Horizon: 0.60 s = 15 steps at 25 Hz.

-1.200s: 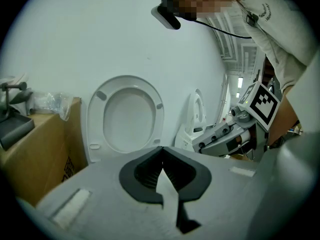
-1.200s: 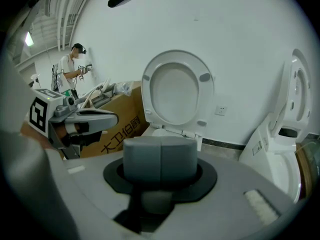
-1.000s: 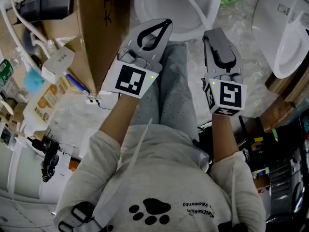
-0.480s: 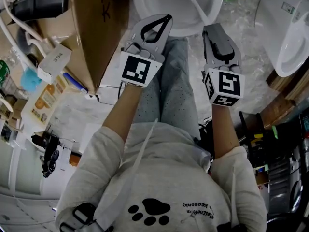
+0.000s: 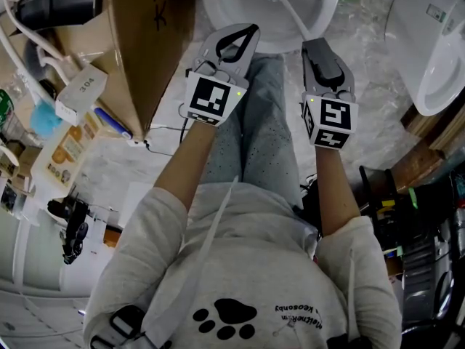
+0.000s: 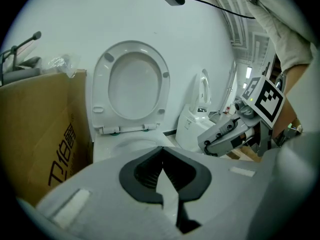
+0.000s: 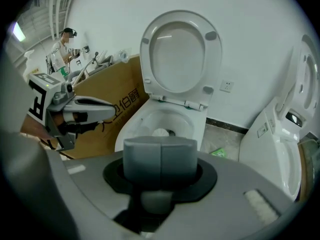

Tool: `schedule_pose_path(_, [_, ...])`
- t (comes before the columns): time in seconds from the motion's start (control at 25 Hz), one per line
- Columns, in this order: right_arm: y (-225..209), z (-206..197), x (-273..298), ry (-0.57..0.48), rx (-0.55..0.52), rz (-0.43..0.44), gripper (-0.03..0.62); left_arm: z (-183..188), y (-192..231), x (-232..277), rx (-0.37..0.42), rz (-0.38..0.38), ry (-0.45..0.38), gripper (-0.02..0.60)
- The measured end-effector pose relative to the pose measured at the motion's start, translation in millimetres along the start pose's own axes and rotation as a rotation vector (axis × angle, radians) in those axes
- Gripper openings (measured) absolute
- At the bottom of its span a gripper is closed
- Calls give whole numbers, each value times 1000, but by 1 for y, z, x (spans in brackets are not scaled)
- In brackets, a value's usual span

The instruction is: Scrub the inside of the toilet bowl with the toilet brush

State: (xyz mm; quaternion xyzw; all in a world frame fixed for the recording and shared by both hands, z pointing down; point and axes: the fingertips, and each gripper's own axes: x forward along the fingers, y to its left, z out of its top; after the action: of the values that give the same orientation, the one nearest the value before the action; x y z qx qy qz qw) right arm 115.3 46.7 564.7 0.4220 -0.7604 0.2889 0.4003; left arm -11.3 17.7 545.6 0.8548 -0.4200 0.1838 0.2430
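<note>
Toilet brush (image 5: 294,11) handle clamped in the closed jaws of my right gripper (image 5: 314,43), its white head down inside the toilet bowl (image 5: 218,19), my left gripper (image 5: 251,30) alongside, jaws closed on nothing, cardboard box (image 5: 145,49) left of the bowl.

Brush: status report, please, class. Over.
Left gripper shut, empty. Right gripper shut on brush, head in bowl. Seat up, nothing blocking.
</note>
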Motion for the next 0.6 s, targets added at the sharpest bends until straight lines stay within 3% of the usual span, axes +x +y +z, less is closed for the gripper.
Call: schedule_pose_path(0.6, [4,-29,13,66,-21,3,153,-41,-10,8,-10,-37,88,0])
